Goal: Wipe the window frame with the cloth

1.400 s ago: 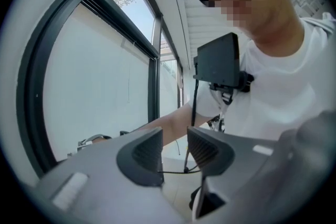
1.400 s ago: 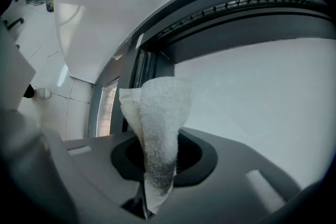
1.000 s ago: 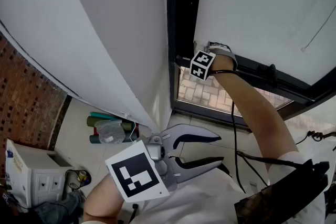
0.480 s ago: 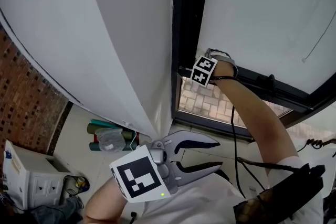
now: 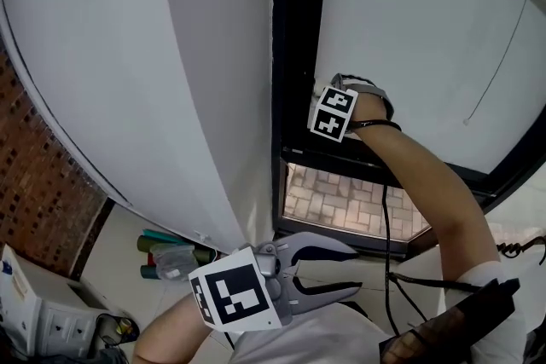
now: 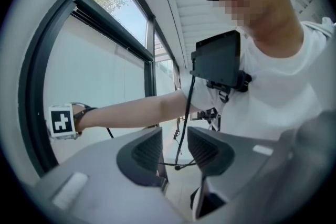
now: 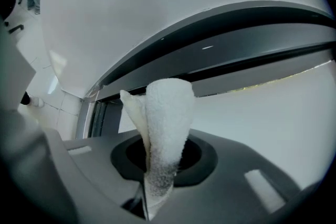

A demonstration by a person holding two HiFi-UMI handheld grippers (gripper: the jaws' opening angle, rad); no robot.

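Right tool (image 7: 163,156) was clamped on the white terry cloth (image 7: 166,113): the fold stood up out of the jaws, lower end pinched deep between them. Cloth top sat against or just short of the dark metal window frame (image 7: 236,39); can't tell contact from the right gripper view. In the head view your right arm was stretched out, and the tool's marker cube (image 5: 333,112) was just beside the frame's vertical post (image 5: 299,55), right above where the horizontal bar joins it. The cloth itself was hidden there behind cube and wrist. The frosted white glass pane (image 5: 409,30) filled the frame to the right of the post, and the pale paving bricks (image 5: 341,200) showed through the clear lower pane. The plain white wall panel (image 5: 171,55) was left of the post. Left tool (image 5: 354,260) was held low near your torso, well apart from the frame, jaws apart, nothing gripped. The left gripper view showed only a thin black cable (image 6: 181,128) hanging beyond the gap, not in it. Its marker cube (image 5: 235,298) faced the head camera. A red brick wall (image 5: 34,183) was at far left. On the floor below lay some green rolled bundles (image 5: 171,256) and a white box with sockets (image 5: 34,320).
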